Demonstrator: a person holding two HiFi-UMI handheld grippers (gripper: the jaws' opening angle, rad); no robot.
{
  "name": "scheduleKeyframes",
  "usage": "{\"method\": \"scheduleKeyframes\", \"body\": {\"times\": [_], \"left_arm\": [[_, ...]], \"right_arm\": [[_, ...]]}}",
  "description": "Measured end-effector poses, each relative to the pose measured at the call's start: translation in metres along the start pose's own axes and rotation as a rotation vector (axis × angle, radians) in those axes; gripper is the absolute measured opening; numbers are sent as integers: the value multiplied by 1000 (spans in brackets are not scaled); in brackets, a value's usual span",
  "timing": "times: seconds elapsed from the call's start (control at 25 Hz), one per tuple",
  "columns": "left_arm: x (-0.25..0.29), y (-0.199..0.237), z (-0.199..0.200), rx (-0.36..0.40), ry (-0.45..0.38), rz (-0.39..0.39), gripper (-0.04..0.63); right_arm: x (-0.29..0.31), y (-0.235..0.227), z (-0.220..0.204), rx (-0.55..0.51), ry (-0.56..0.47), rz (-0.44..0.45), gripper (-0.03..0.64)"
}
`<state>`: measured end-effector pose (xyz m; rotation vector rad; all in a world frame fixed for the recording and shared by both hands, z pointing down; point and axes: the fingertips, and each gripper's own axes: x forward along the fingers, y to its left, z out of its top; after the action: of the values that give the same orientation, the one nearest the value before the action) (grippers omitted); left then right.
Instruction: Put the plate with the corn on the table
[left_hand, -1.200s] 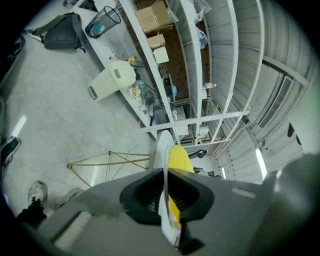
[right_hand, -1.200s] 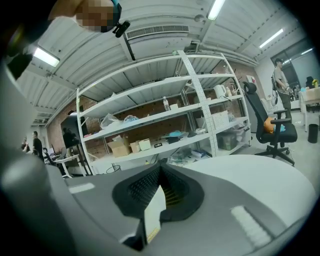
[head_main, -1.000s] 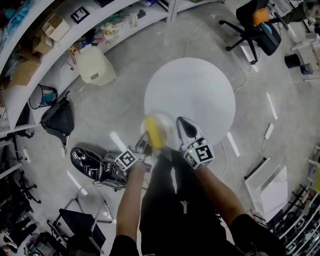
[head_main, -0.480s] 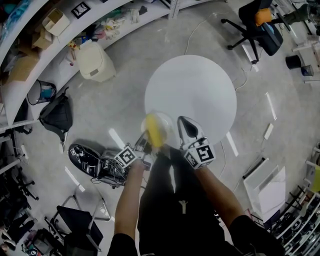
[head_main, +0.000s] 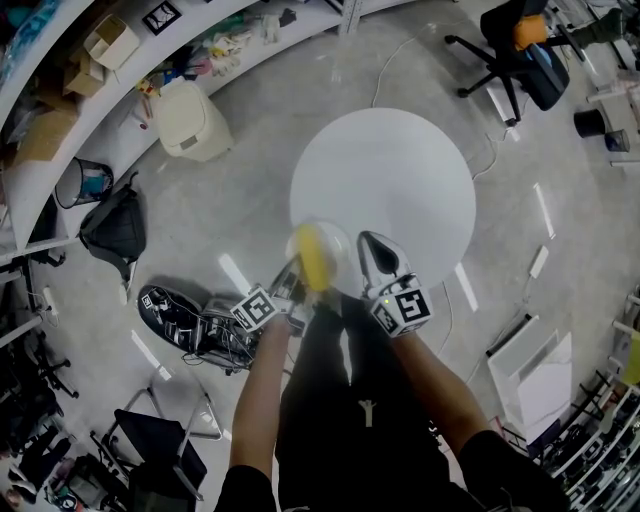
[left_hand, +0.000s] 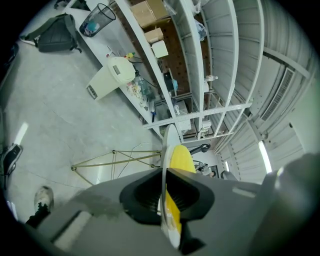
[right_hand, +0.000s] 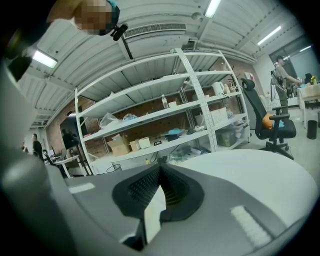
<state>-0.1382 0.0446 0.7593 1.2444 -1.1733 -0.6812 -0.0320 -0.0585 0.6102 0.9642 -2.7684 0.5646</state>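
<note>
Head view, looking steeply down: a person stands at the near edge of a round white tabletop (head_main: 390, 170), a gripper in each hand.

Left gripper (head_main: 297, 276): fingers (left_hand: 145, 195) clamped tight on the rim of a pale plate (head_main: 336, 244). The left gripper view shows the plate edge-on, pinched between the two ribbed pads. A yellow cob of corn (head_main: 312, 262) lies on the plate, lengthwise away from the person. In the left gripper view it bulges from one face of the plate.

Plate position: over the near rim of the tabletop, partly past the edge on the person's side. Whether it touches the surface cannot be told from any view.

Right gripper (head_main: 370, 246): just beside the plate on its right, not touching it, pointing out over the tabletop. Its fingers (right_hand: 140, 192) are drawn together with nothing between them. The tabletop fills the ground ahead in the right gripper view.

Surroundings: grey floor; long white shelving (head_main: 60, 120) curves along the upper left, loaded with cardboard boxes. A beige lidded bin (head_main: 190, 125) stands beside it, with a black bag (head_main: 115, 235) farther left. A black office chair (head_main: 520, 50) stands at the upper right, well apart from the tabletop.
</note>
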Motion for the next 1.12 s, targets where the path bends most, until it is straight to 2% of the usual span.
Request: {"method": "scheduleKeyframes", "body": {"times": [0.2,0.48,1.12], "left_arm": [[2,3,-1,-15,-2,26,34],[2,14,-1,-15,-4,64,127],[16,9,-11,-4,5,91,138]], "right_arm": [[-1,-3,0,4,-1,-3,8],[-1,-10,-2,-2,5,-21,8],[-18,-32,4,13,-18,-64,8]]}}
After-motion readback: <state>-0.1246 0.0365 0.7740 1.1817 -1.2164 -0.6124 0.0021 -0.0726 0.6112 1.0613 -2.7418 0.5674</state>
